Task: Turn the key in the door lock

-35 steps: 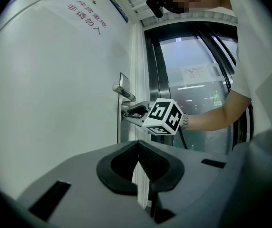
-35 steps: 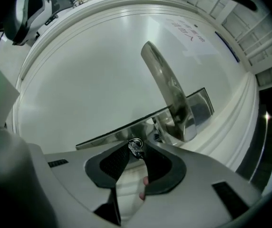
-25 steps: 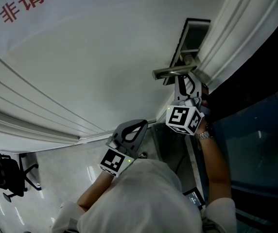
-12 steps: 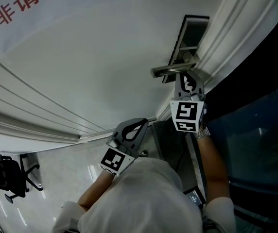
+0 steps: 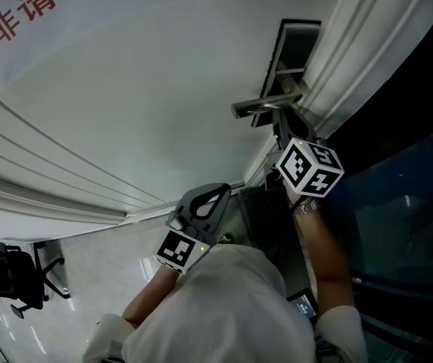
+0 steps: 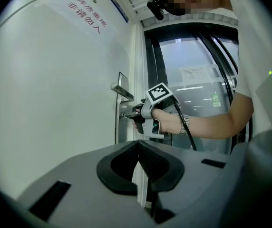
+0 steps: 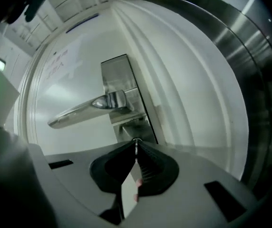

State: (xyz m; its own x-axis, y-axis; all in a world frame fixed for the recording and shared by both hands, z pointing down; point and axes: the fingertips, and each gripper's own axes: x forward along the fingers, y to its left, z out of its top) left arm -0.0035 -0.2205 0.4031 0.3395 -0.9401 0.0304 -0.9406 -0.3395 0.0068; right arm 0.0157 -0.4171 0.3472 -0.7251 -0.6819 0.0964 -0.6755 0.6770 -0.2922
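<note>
The right gripper (image 5: 282, 129) points at the lock plate (image 7: 118, 77) of the white door (image 5: 126, 97), just under the steel handle (image 7: 83, 110). Its jaws are pressed together on the key (image 7: 136, 145), which shows only as a thin metal edge between their tips, right at the plate. The keyhole is hidden behind them. The left gripper (image 5: 205, 201) hangs lower, well apart from the lock, its jaws closed and empty, facing the door's edge.
</note>
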